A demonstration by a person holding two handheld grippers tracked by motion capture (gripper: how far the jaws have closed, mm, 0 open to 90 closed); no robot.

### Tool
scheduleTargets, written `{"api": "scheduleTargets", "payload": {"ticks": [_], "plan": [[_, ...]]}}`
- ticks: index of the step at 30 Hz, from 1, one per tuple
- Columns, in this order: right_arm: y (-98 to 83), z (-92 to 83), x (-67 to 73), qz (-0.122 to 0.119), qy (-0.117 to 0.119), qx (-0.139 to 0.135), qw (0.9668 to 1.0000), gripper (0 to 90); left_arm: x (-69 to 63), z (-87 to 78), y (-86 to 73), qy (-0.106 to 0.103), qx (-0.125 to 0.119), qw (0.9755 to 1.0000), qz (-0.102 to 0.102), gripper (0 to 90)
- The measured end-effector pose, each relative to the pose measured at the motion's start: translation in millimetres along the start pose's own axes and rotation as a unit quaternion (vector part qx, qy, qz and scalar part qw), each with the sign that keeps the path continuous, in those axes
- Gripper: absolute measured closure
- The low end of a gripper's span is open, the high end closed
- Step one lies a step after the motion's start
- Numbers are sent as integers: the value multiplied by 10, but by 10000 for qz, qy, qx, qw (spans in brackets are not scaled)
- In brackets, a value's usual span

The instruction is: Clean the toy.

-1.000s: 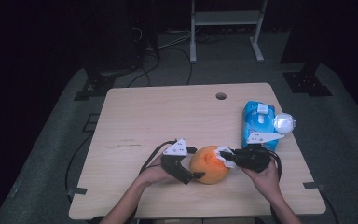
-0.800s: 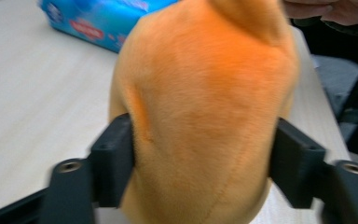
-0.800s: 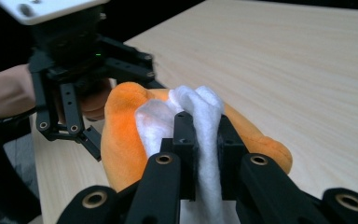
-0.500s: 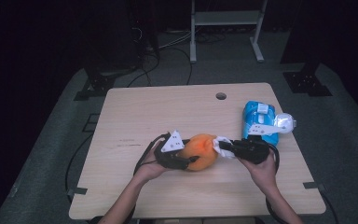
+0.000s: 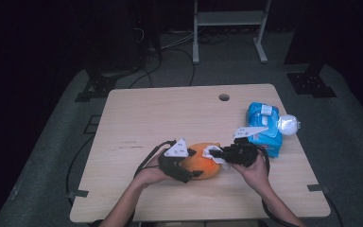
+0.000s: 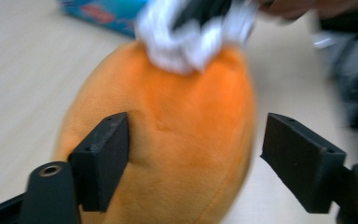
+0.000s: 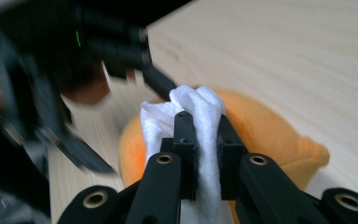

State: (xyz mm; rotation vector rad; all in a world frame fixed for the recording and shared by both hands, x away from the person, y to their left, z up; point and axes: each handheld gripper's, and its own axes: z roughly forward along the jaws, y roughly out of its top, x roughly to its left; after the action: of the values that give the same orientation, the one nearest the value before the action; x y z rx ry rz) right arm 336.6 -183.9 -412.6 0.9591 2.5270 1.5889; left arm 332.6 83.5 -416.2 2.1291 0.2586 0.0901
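An orange plush toy [image 5: 209, 166] lies on the wooden table [image 5: 170, 118] near its front edge. My left gripper [image 5: 194, 163] reaches around the plush [image 6: 182, 140] from the left. Its jaws have just been opening: one pad [image 6: 107, 154] rests against the plush, the other [image 6: 298, 158] stands off it. My right gripper [image 5: 217, 153] comes in from the right, shut on a crumpled white wipe [image 7: 198, 105]. The wipe [image 6: 191, 42] presses on the far top of the plush [image 7: 270, 135].
A blue pack of wipes [image 5: 264, 125] lies to the right behind my right hand, with a white rounded thing [image 5: 288, 124] at its far side. A small round hole [image 5: 224, 97] is in the table's back part. Dark floor and a metal stand surround the table.
My right gripper has slid the wipe to the left over the plush. The left gripper and the plush have shifted slightly left, and the left jaws stand a little wider than half a second ago.
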Motion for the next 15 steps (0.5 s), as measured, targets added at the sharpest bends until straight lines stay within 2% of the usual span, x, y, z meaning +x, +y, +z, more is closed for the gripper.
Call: {"api": "scheduleTargets", "payload": {"ticks": [1, 2, 3, 6, 9, 10, 12, 13, 15], "plan": [[0, 0, 0, 0, 0, 0, 10000, 817, 0, 0, 0, 0, 0, 10000, 0, 242], [-81, -36, 29, -16, 42, 23, 10000, 817, 28, -40, 33, -74, -152, 9998, -65, 242], [-119, -59, 40, -44, 45, 61, 10000, 817, 39, -38, 51, -29, -244, 9996, -118, 237], [-214, -100, 58, -65, 155, 108, 9998, 818, 91, 20, 105, 181, -223, 9995, -98, 197], [-259, -109, 85, -121, 208, 156, 9996, 818, 127, 70, 146, 113, -291, 9994, -141, 192], [-284, -118, 119, -207, 249, 221, 9992, 817, 159, 137, 186, 52, -139, 9999, -50, 190], [-294, -128, 136, -269, 258, 260, 9990, 817, 180, 209, 208, 37, 57, 10000, 3, 187], [-301, -135, 140, -281, 258, 262, 9989, 817, 190, 242, 208, -47, 111, 9999, -8, 187], [-318, -160, 134, -292, 257, 256, 9989, 817, 194, 264, 200, -90, 134, 9999, -22, 187]]}}
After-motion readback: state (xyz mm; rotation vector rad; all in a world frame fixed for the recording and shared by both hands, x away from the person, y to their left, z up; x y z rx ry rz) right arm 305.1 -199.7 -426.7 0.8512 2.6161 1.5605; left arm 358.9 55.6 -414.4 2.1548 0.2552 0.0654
